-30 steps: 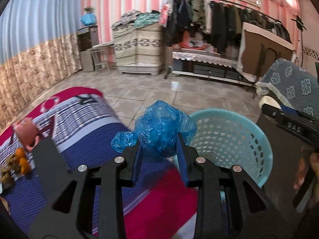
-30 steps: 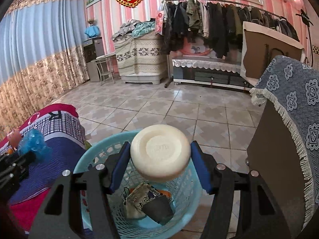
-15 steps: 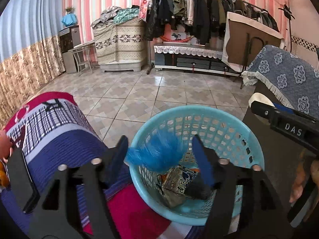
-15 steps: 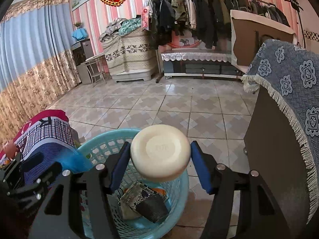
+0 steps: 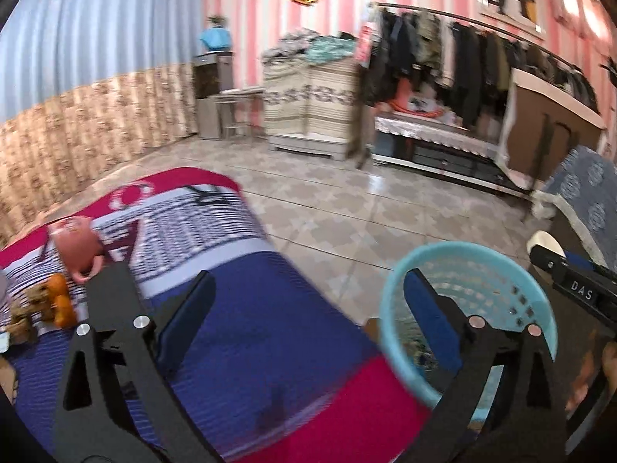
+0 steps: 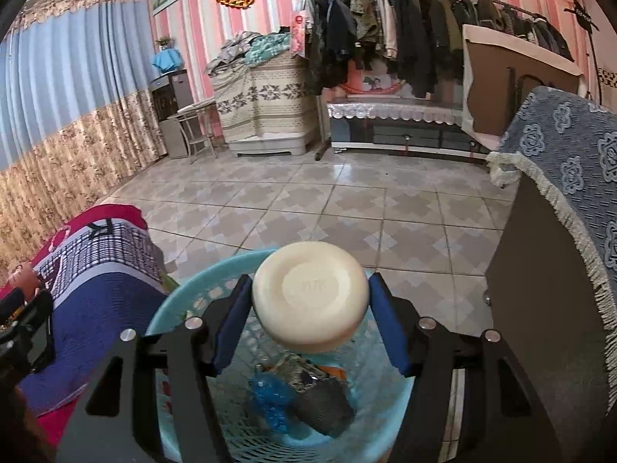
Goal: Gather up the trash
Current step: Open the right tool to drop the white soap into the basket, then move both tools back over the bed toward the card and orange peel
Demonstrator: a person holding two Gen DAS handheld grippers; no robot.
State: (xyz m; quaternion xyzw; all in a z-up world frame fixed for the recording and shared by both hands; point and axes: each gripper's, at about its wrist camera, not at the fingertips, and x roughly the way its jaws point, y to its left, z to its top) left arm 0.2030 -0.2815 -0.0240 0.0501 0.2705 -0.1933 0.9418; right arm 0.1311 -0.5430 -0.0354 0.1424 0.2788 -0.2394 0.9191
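Observation:
My left gripper (image 5: 308,281) hovers over the striped blanket with its right finger in front of the light blue basket (image 5: 462,249). Its jaws are opening wide and nothing is between them. The crumpled blue plastic bag (image 6: 270,393) lies inside the basket (image 6: 185,301), next to a dark wrapper (image 6: 320,397). My right gripper (image 6: 310,289) hangs above the basket, shut on a round cream container (image 6: 310,308). In the left wrist view the right gripper's body (image 5: 578,289) shows at the right edge.
A red, white and blue blanket (image 5: 250,328) covers the bed on the left, with a pink toy (image 5: 75,247) and orange bits (image 5: 58,301) on it. A dark cabinet under a blue cloth (image 6: 540,308) stands right of the basket. Tiled floor (image 6: 347,200) lies beyond.
The left gripper carried the blue bag over the basket, opened and let it fall in, then swung back left over the blanket. The right gripper kept its hold on the cream container.

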